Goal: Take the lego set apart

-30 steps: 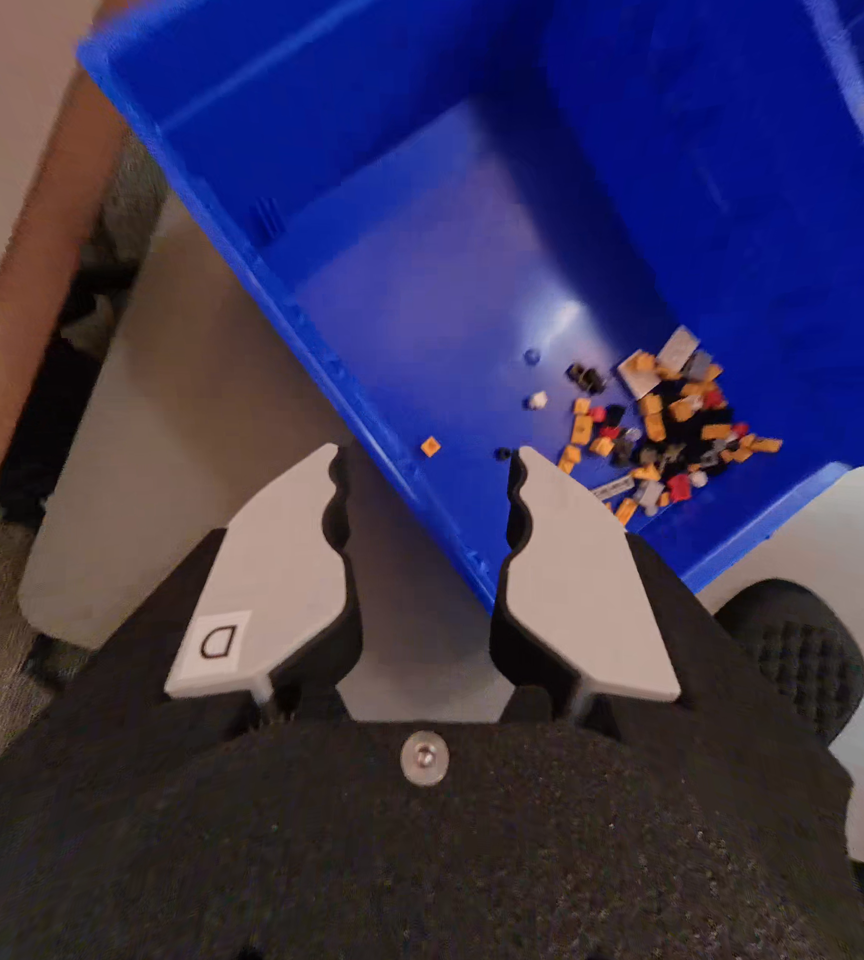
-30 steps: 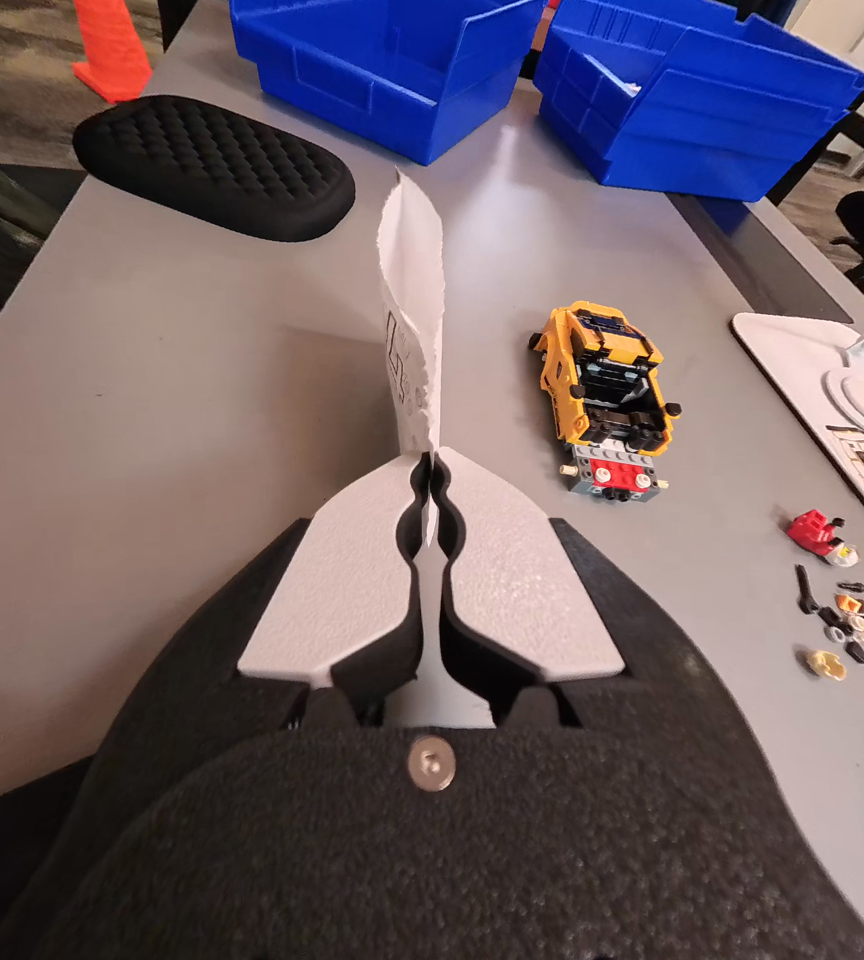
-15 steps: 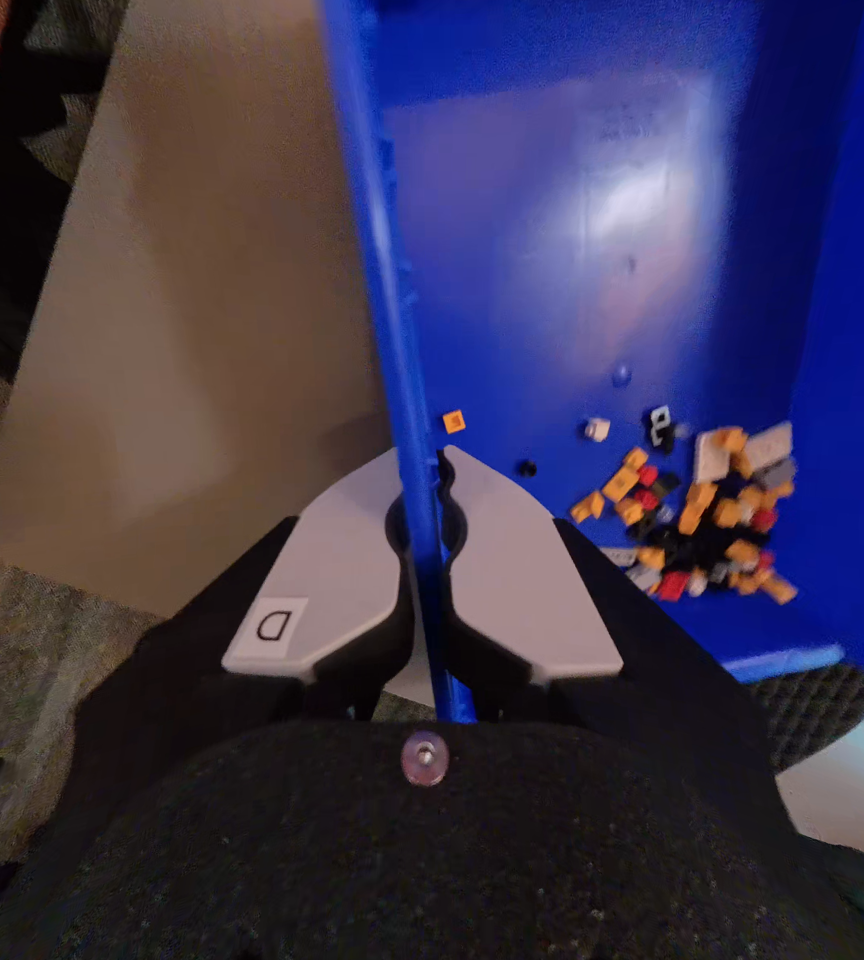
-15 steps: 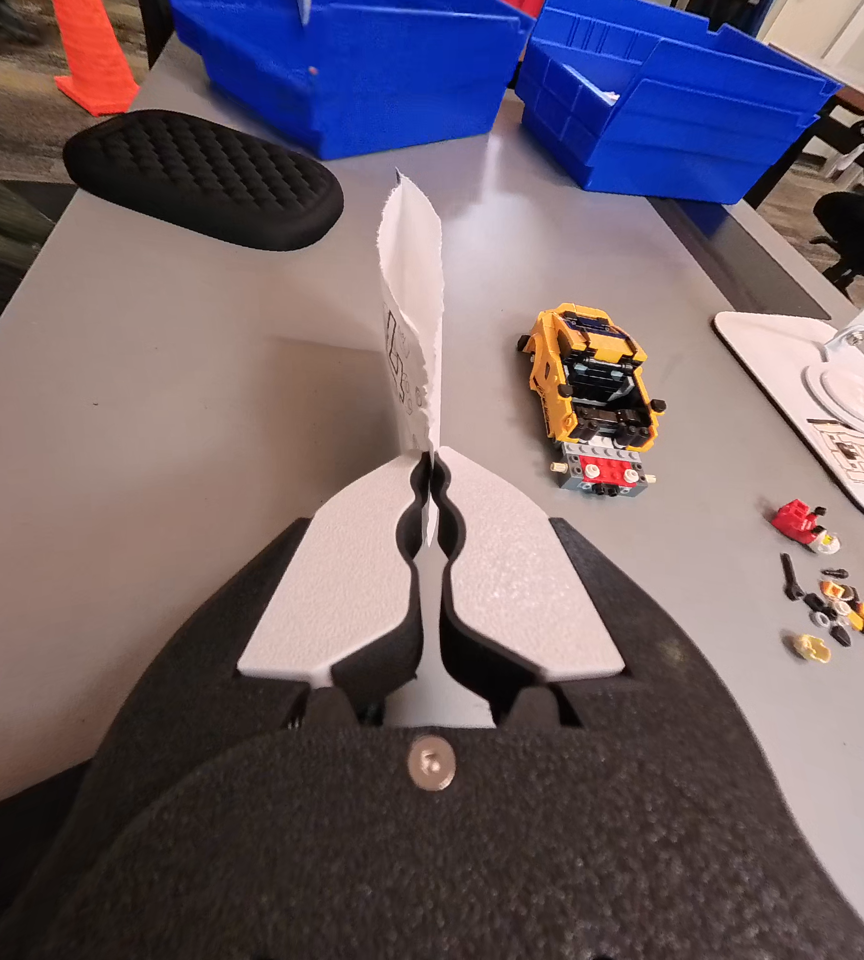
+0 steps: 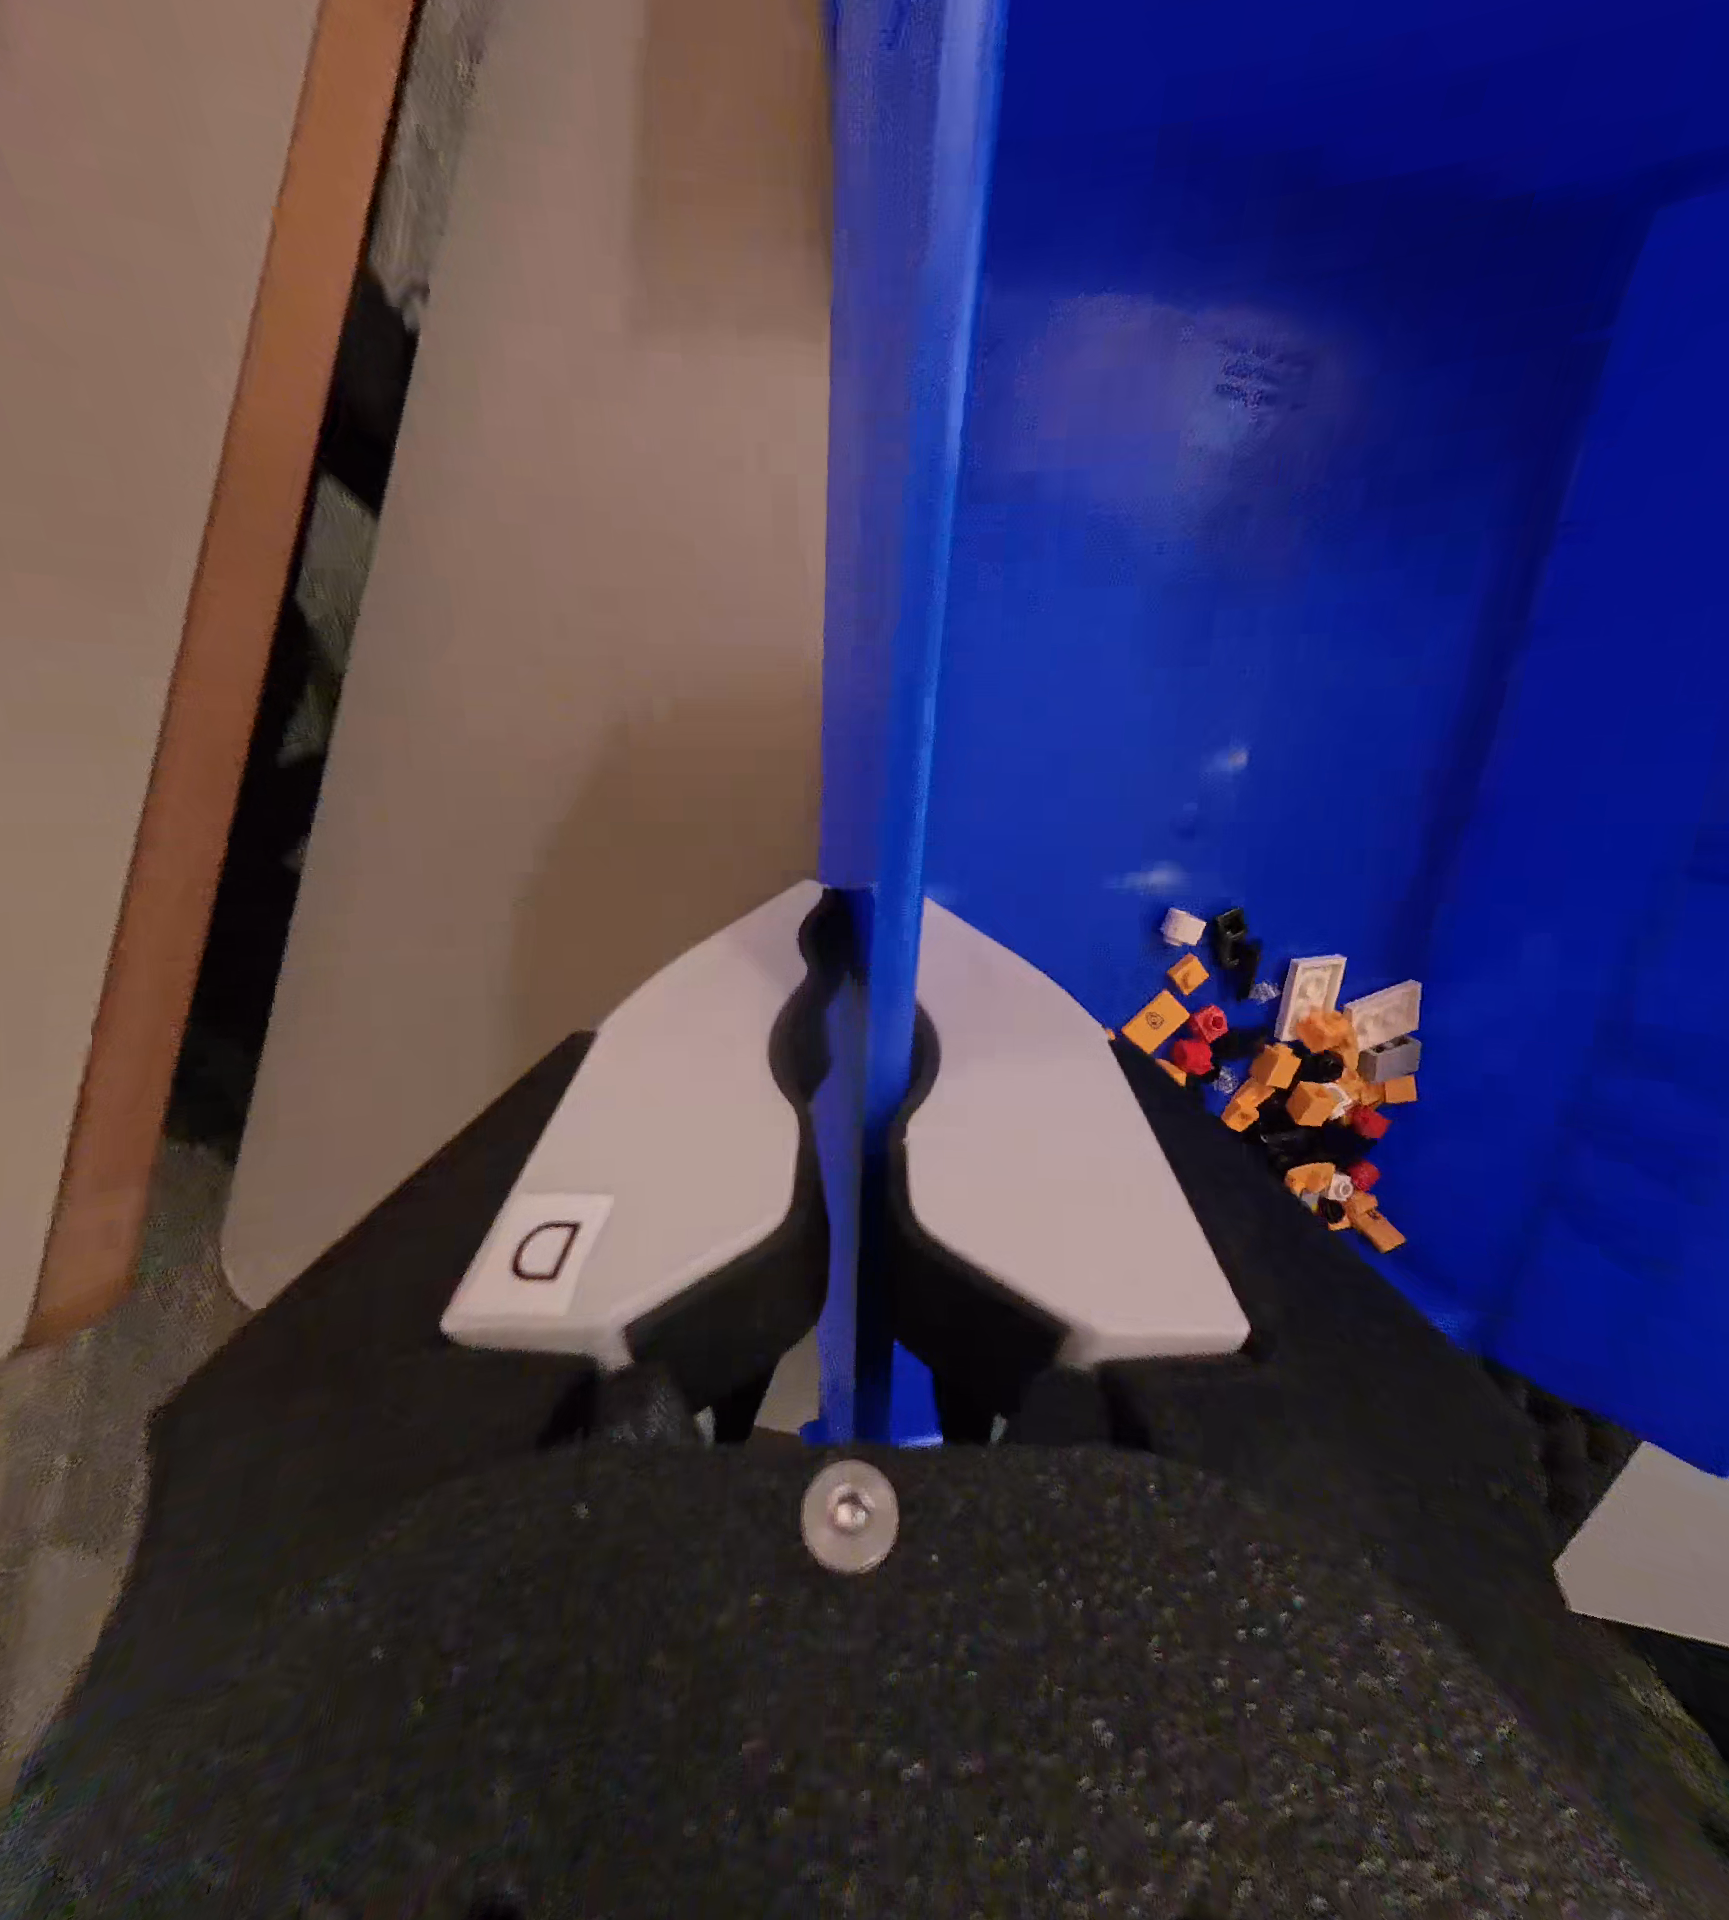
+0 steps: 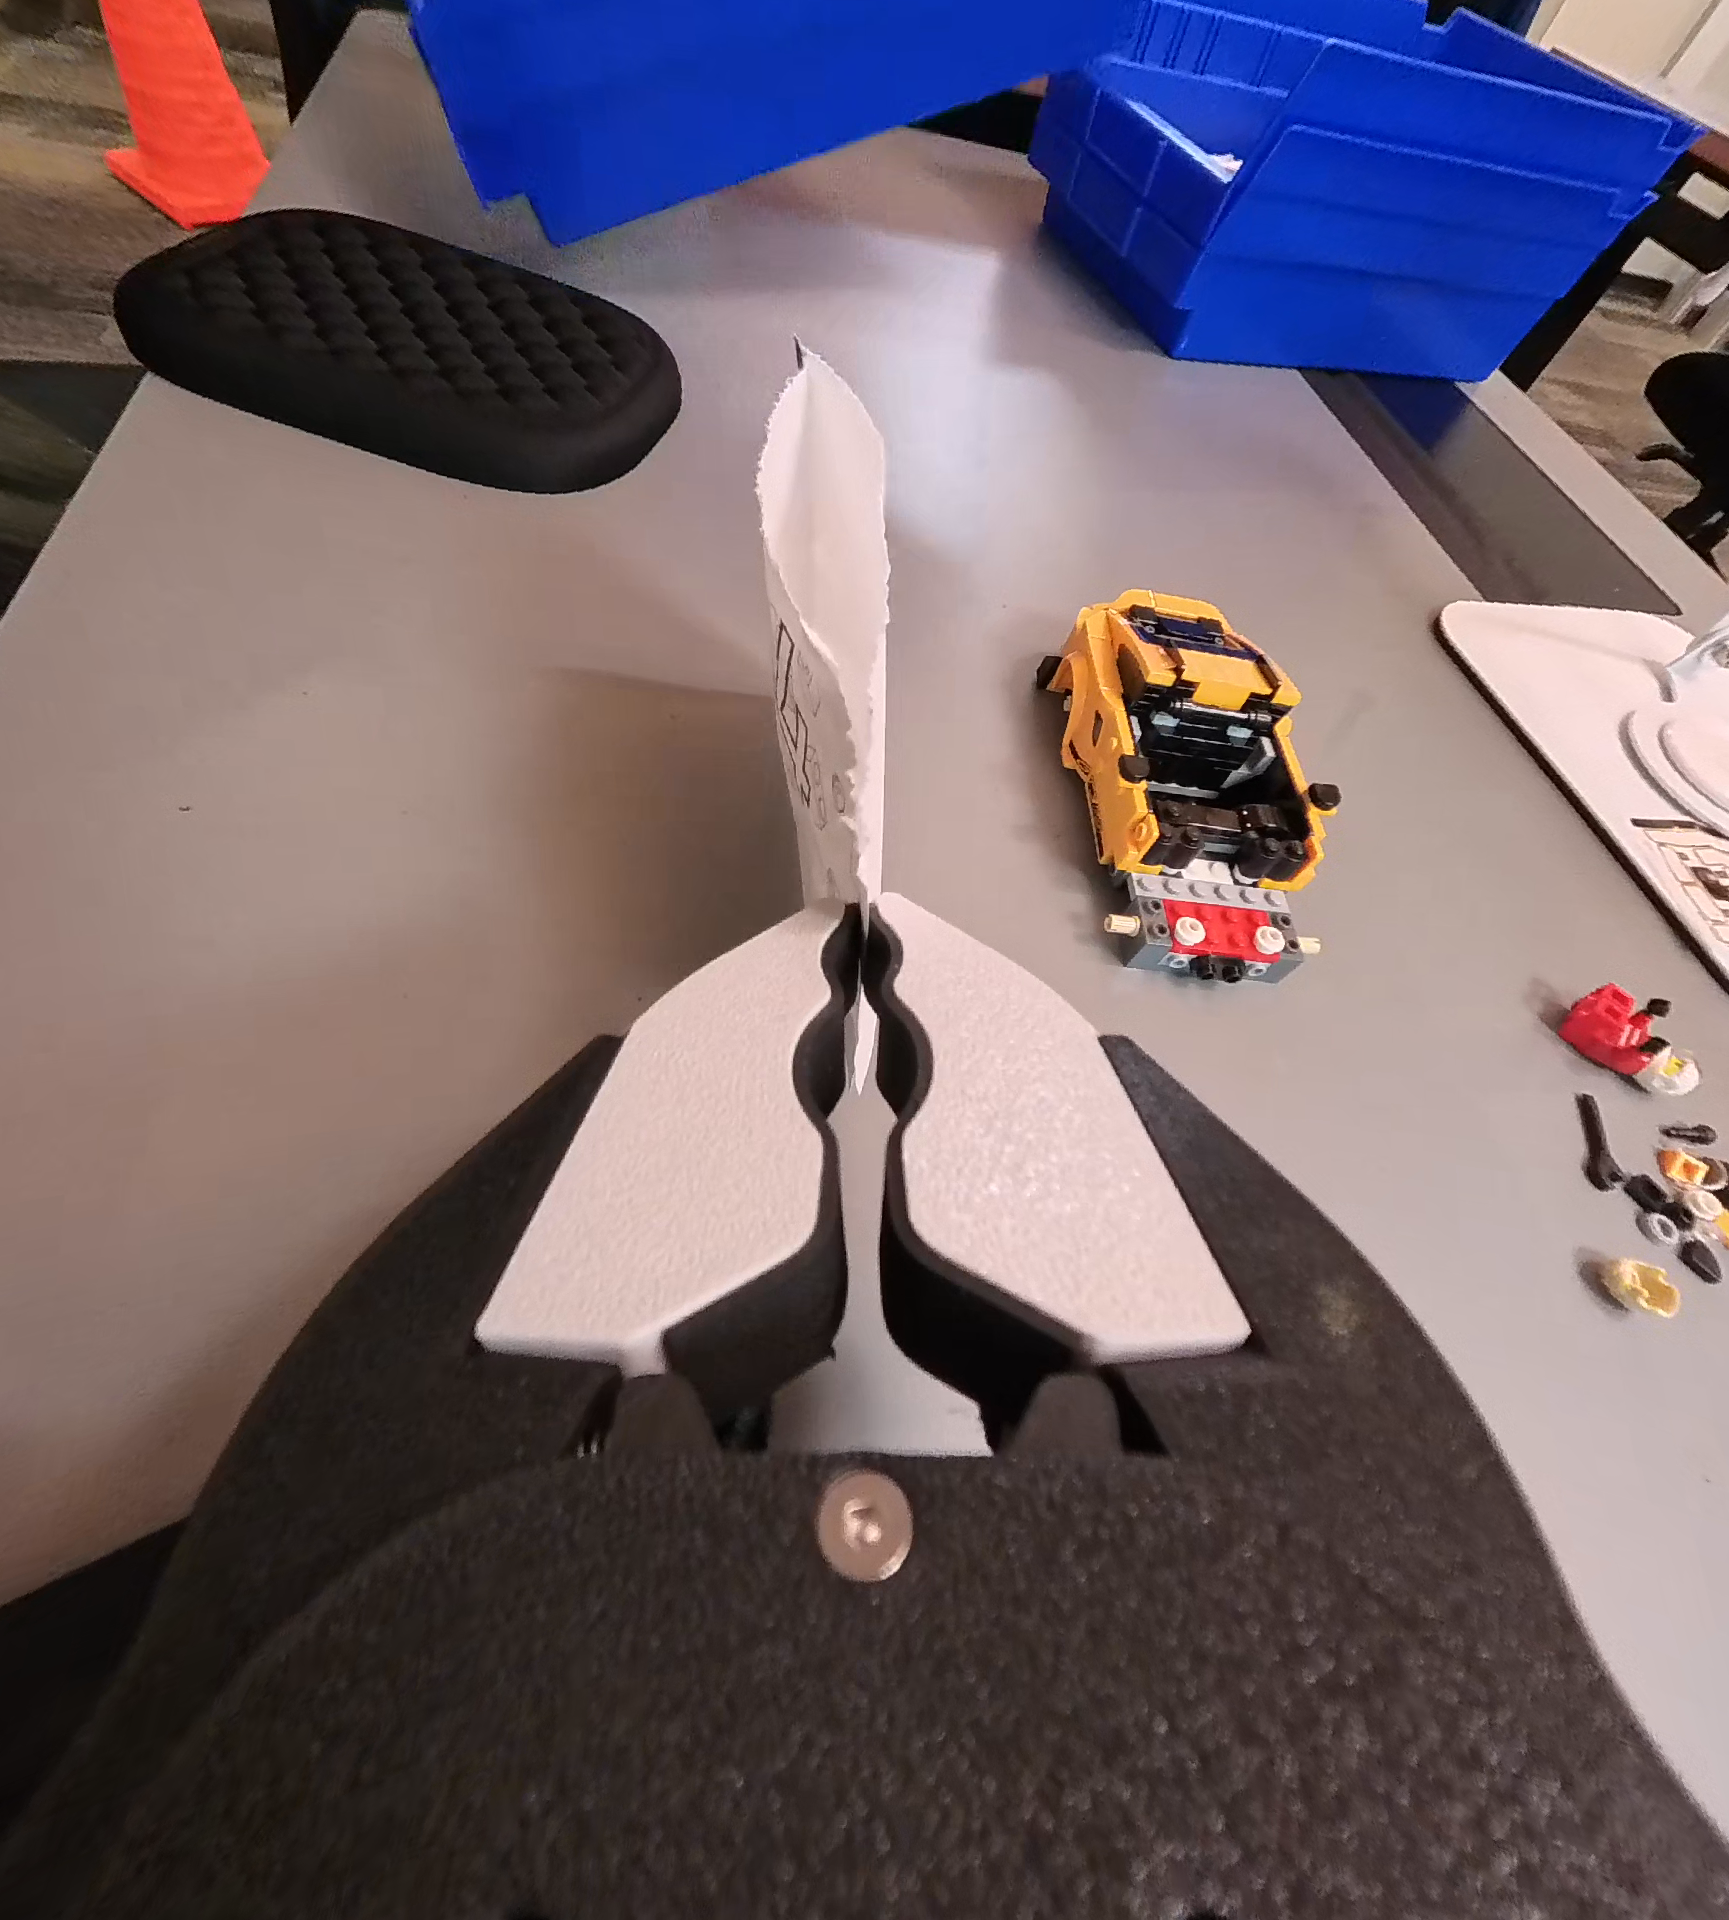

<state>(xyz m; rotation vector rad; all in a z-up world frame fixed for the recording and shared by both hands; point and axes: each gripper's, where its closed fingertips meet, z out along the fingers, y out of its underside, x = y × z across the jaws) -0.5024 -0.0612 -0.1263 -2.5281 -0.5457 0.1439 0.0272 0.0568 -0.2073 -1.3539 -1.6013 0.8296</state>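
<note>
Two claws are both clamped. The right claw (image 6: 865, 920) pinches a white paper slip (image 6: 829, 644) that stands upright from its tips above the grey table (image 6: 320, 831). To the right of it on the table lies the yellow lego car (image 6: 1192, 758), with loose small pieces (image 6: 1691, 1205) nearer. The left claw (image 5: 865, 904) grips the side wall of a tilted blue bin (image 5: 1255, 520); a heap of bricks (image 5: 1296, 1081) lies in the bin's low corner. Farther off rests a black pad (image 6: 392, 343) and a second blue bin (image 6: 1359, 208).
</note>
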